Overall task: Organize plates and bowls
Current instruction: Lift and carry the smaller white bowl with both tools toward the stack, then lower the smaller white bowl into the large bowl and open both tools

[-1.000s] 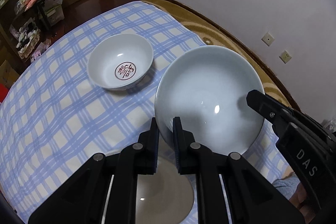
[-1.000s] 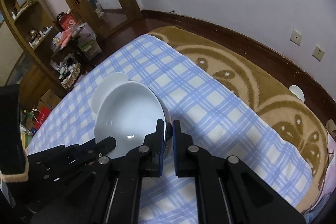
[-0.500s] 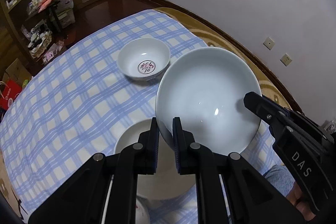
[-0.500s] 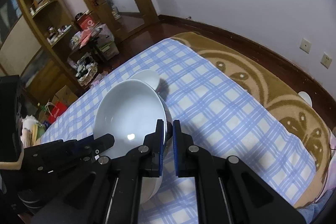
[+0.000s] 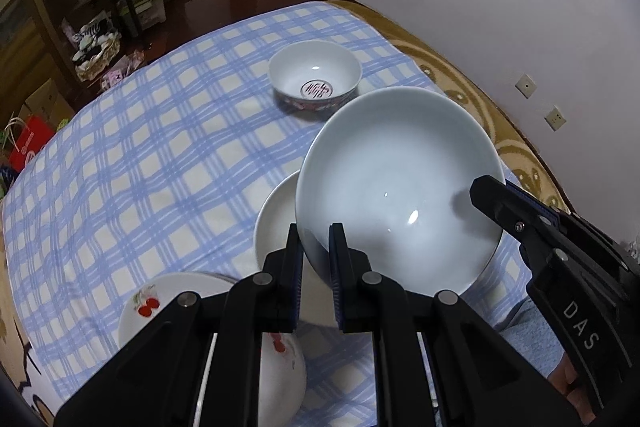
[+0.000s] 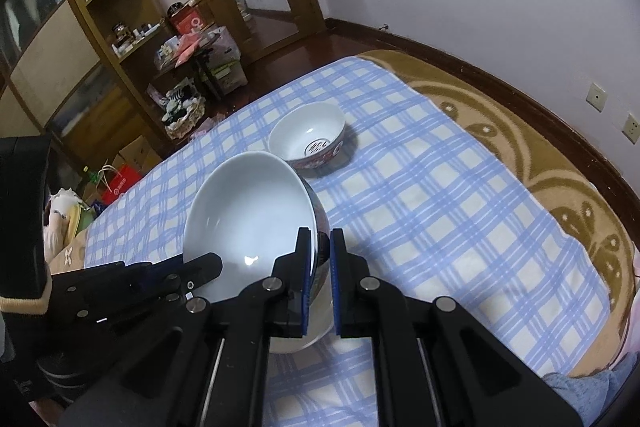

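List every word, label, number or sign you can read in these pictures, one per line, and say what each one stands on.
"DAS": white letters on the black body of the right gripper, seen in the left wrist view.
Red emblem in the bottom of the small bowl: a stylised character, too small to read.
White mark on the red box on the shelf: not readable.
White print on the red bag on the floor: too blurred.
The large bowl bears no text.

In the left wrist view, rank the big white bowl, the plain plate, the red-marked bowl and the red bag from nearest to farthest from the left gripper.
1. Big white bowl: clamped by the rim in the left gripper, right of centre.
2. Plain plate: on the cloth just beyond the fingertips.
3. Red-marked bowl: farther back, mid-cloth.
4. Red bag: on the floor past the left edge.
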A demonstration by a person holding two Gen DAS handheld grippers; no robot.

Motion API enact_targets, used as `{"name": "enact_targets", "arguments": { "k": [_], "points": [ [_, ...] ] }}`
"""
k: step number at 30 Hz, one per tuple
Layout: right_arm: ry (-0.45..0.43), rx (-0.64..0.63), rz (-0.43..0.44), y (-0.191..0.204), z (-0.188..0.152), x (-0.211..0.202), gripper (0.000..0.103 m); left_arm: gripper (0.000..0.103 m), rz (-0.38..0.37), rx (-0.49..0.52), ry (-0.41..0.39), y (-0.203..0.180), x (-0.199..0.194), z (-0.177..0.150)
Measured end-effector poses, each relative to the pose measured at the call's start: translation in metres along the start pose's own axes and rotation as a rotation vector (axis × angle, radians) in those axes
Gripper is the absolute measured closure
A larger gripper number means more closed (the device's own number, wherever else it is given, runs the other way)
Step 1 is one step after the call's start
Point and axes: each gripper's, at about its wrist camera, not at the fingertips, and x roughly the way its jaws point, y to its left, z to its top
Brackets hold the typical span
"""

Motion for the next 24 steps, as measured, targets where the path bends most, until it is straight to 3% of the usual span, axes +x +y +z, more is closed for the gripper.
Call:
{"name": "enact_targets", "arguments": {
  "k": [4,24],
  "points": [
    [0.028,-0.032,-0.017,0.009,-0.01,0.009,0.093,0.091,0.028,-0.009,0.015,0.007,0.007,-0.008],
    [0.134,-0.076,-0.059,0.022,-0.021,0.046,0.093,0.09,0.028,-0.07,0.097,0.027,0.046,-0.021]
  ]
}}
